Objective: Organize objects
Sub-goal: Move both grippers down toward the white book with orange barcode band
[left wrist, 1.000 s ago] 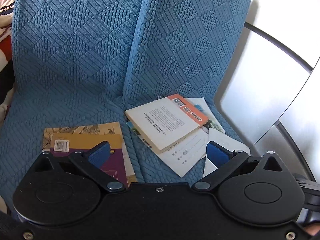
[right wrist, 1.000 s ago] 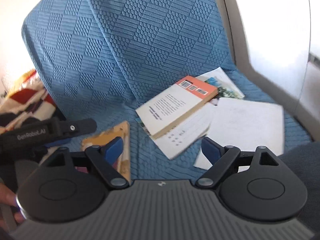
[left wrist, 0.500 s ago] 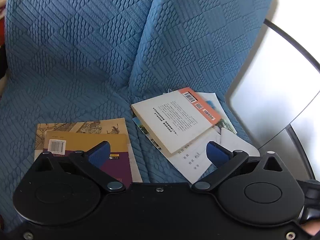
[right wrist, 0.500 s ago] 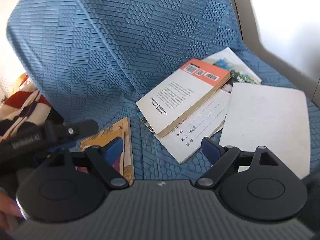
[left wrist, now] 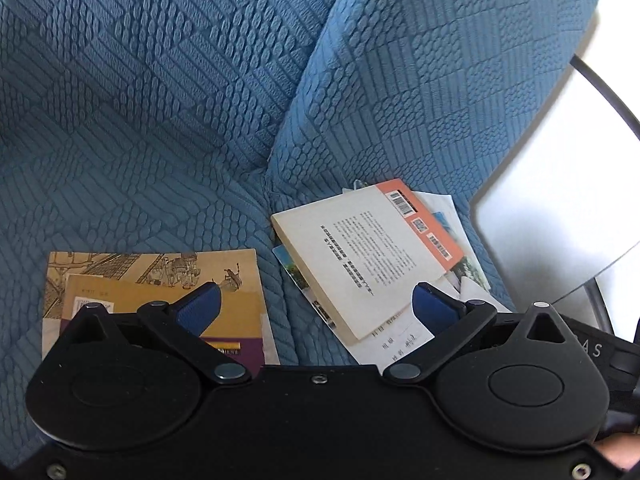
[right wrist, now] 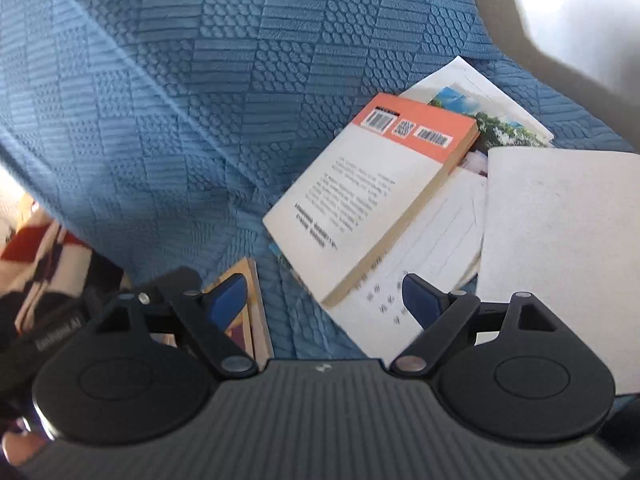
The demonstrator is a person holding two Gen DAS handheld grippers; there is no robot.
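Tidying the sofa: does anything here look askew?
Yes. The orange-edged book lies crooked on loose papers and a picture booklet, fanned at different angles. The two books at left are roughly squared.

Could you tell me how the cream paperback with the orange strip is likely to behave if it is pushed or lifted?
The cream paperback is thick, so it probably stays fairly stiff. It lies askew on loose sheets, so a push may drag them along. Lifted by one edge, its soft cover could sag open.

surface: blue-covered sofa (left wrist: 168, 128) | on it: books (left wrist: 360, 256), papers (right wrist: 560, 216)
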